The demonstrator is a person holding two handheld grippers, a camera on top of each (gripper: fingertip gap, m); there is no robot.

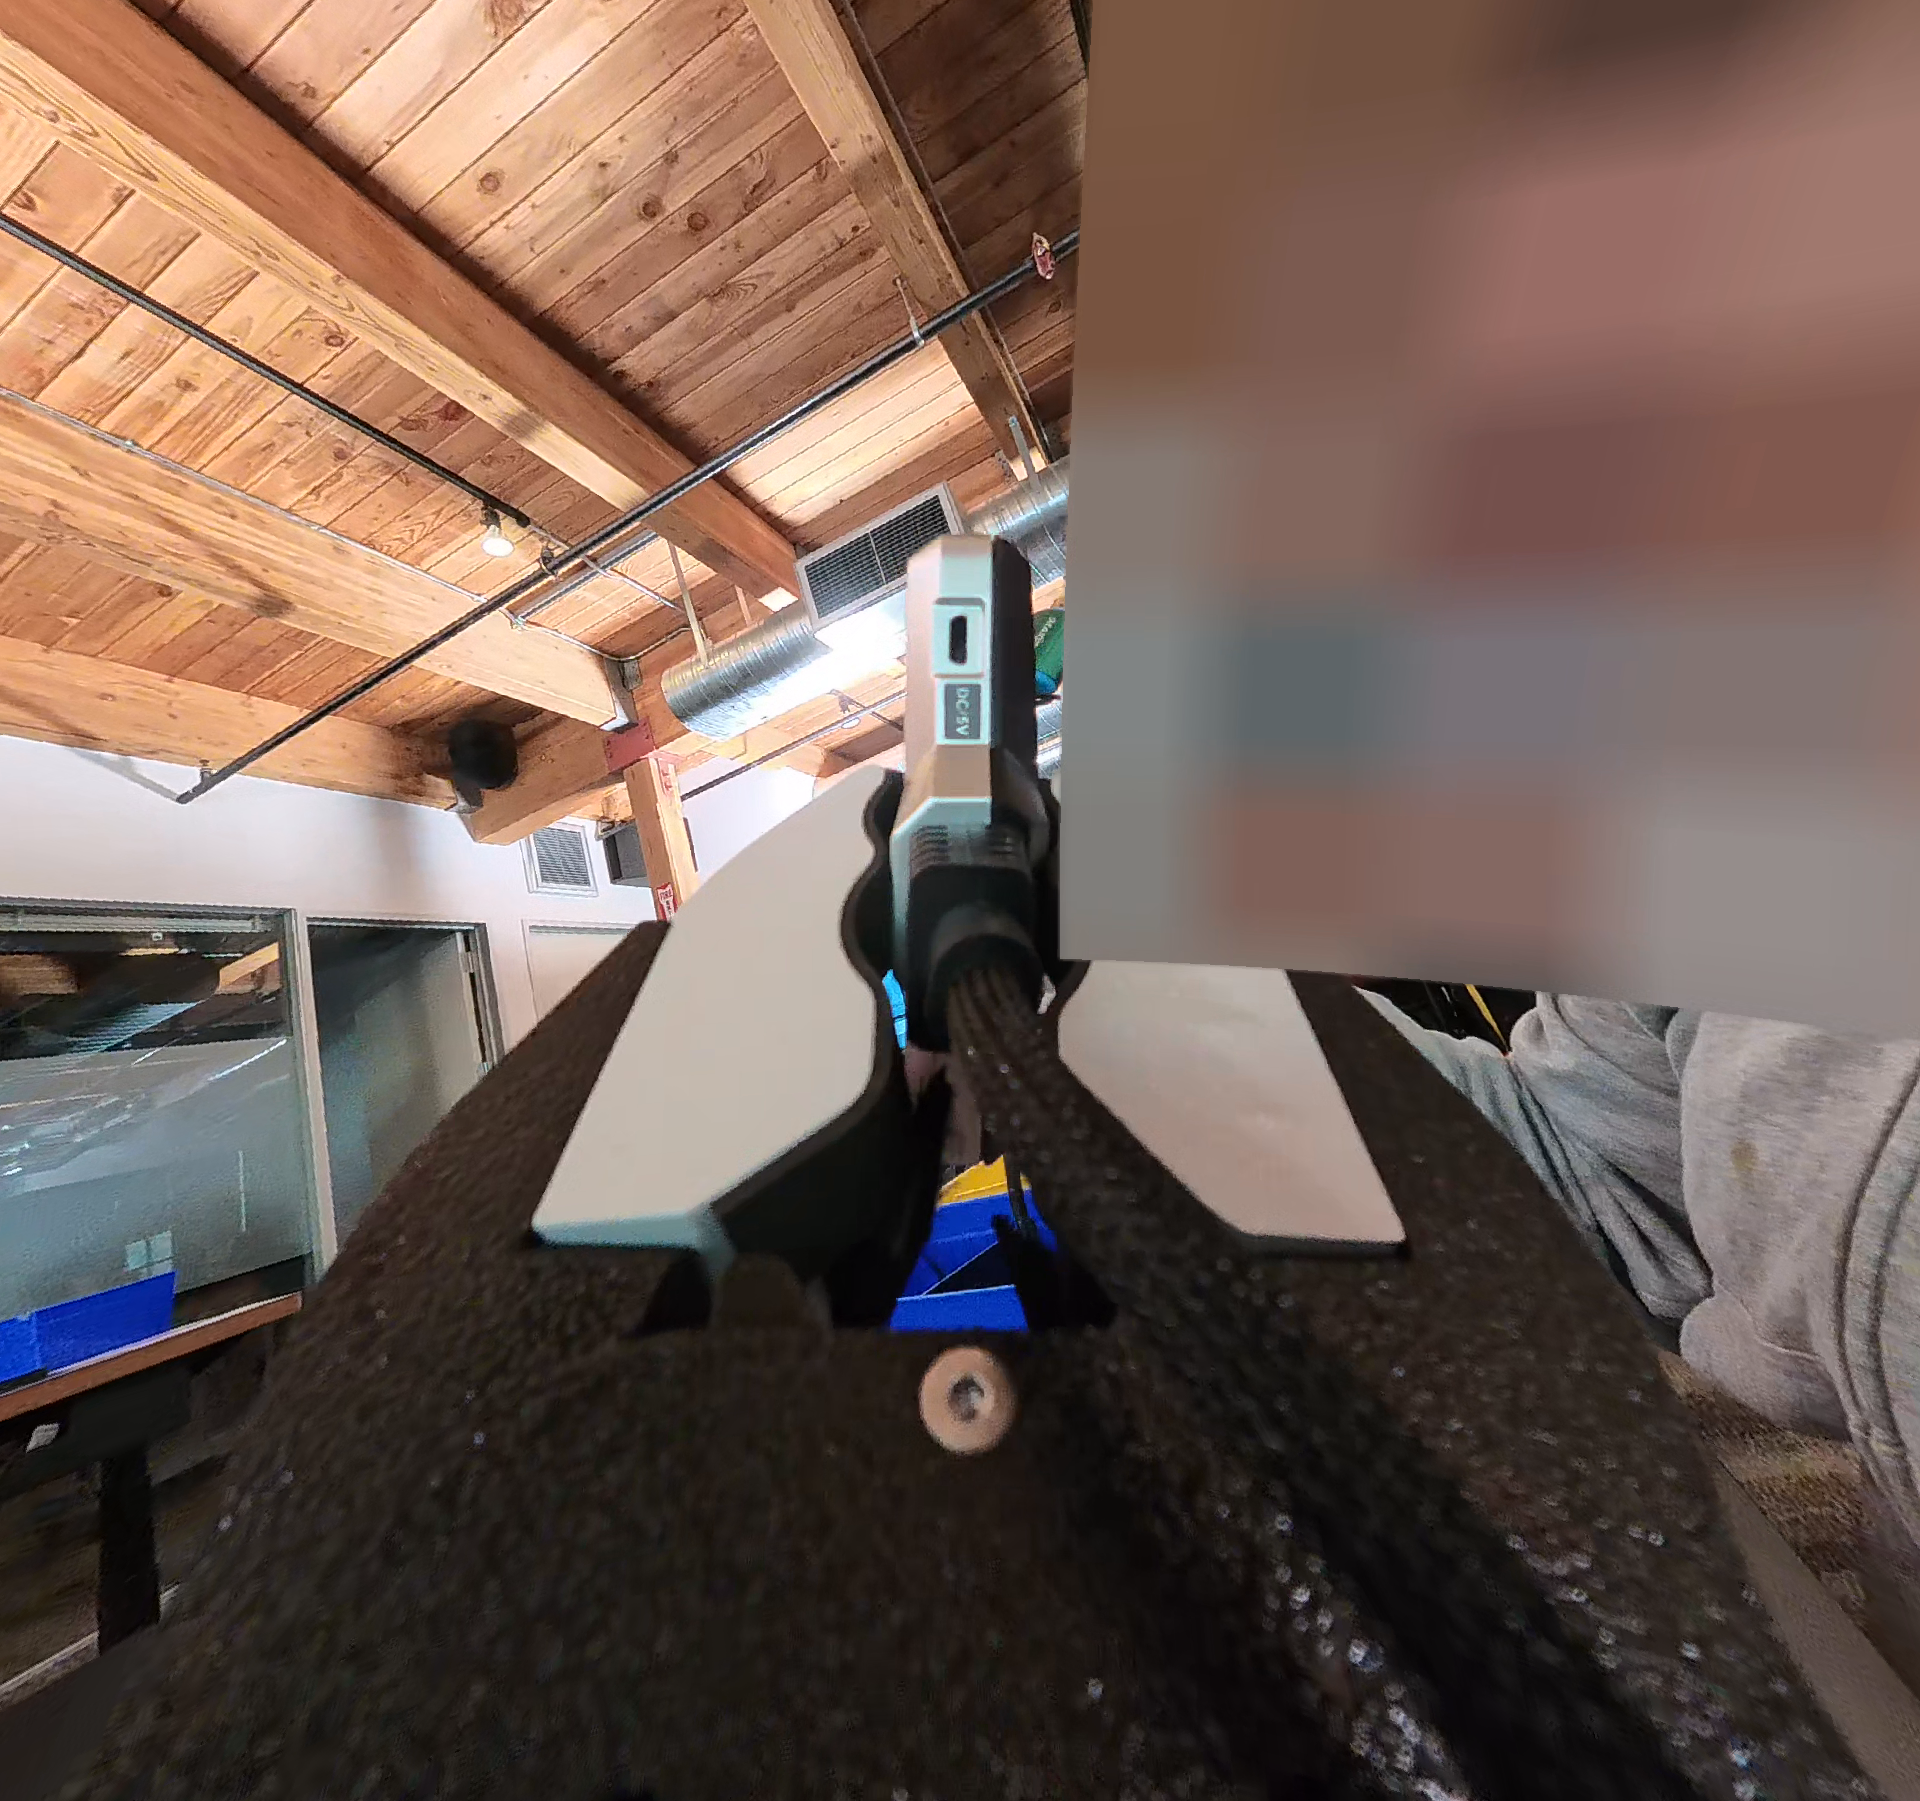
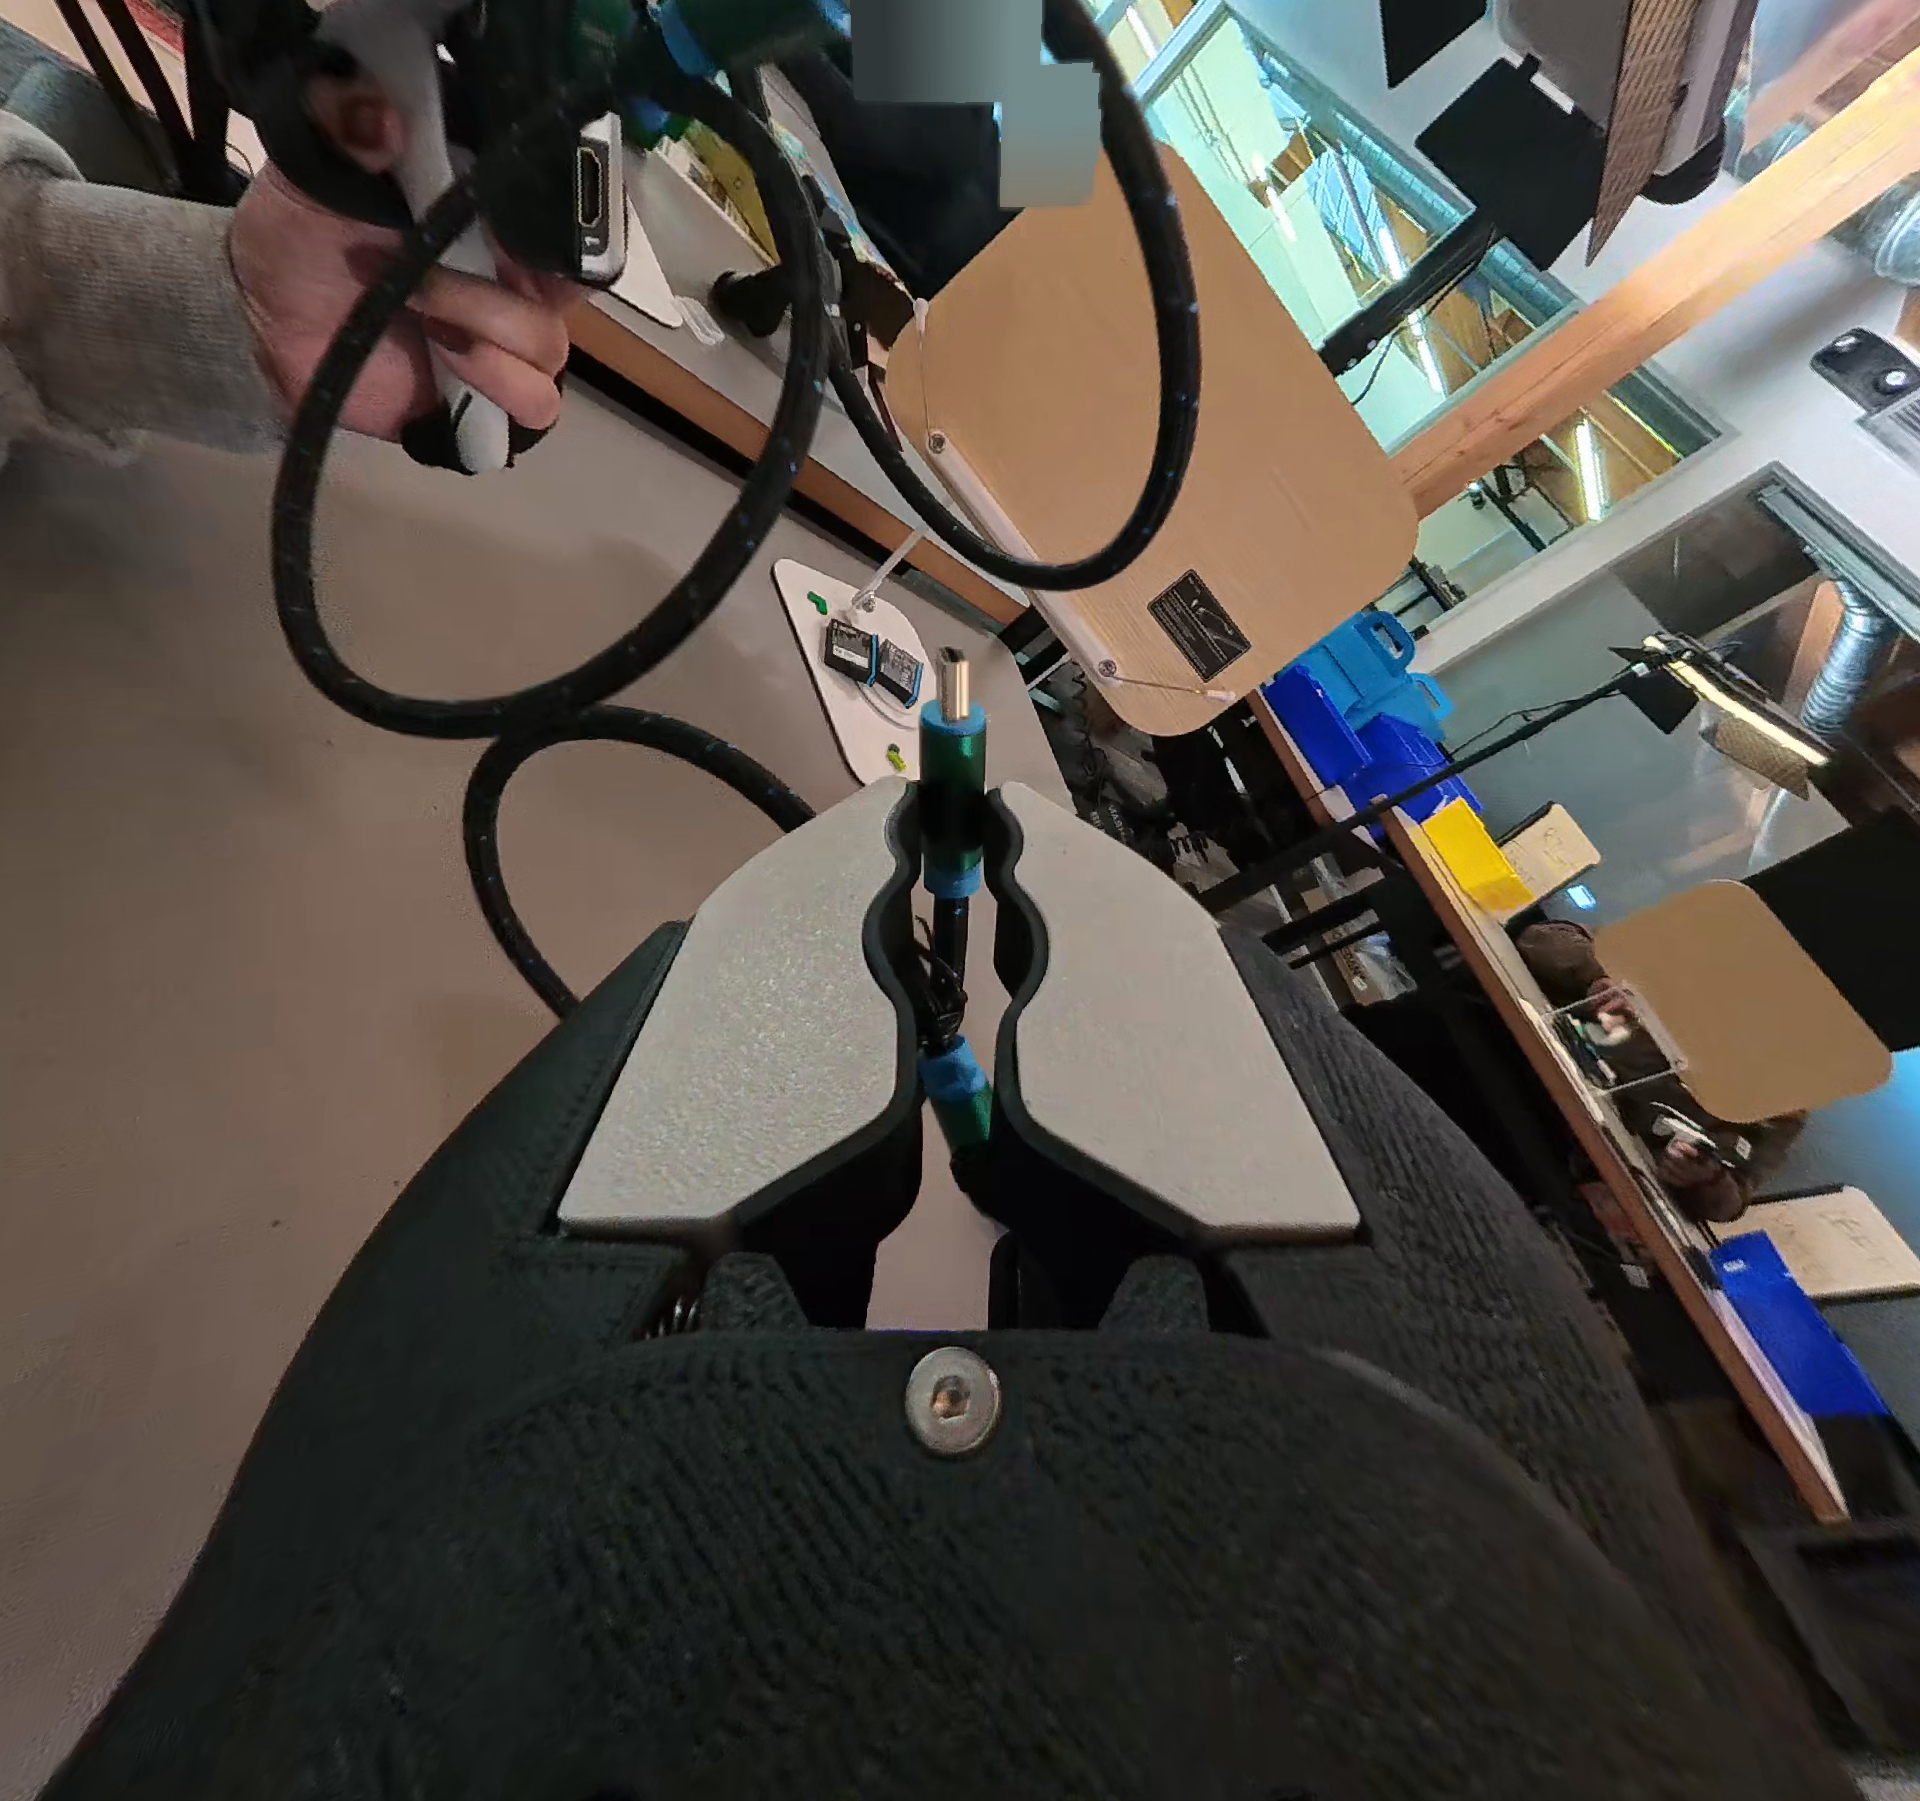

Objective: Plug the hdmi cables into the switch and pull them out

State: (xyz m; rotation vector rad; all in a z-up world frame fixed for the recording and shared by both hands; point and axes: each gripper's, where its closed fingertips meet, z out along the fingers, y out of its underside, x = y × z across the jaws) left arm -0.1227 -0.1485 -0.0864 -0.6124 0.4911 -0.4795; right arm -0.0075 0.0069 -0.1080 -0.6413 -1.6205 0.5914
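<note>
On my left, my left gripper [image 1: 961,821] is clamped on a small silver adapter box [image 1: 956,681] with a black plug [image 1: 966,852] seated in its lower end; it points up at the wooden ceiling [image 1: 468,193]. The braided black cable [image 2: 540,546] loops across above the grey table [image 2: 208,816]. On my right, my right gripper [image 2: 951,816] pinches a green-and-blue connector [image 2: 951,764], metal tip bare and forward, above a white plate [image 2: 831,629] with two small black blocks [image 2: 873,655].
</note>
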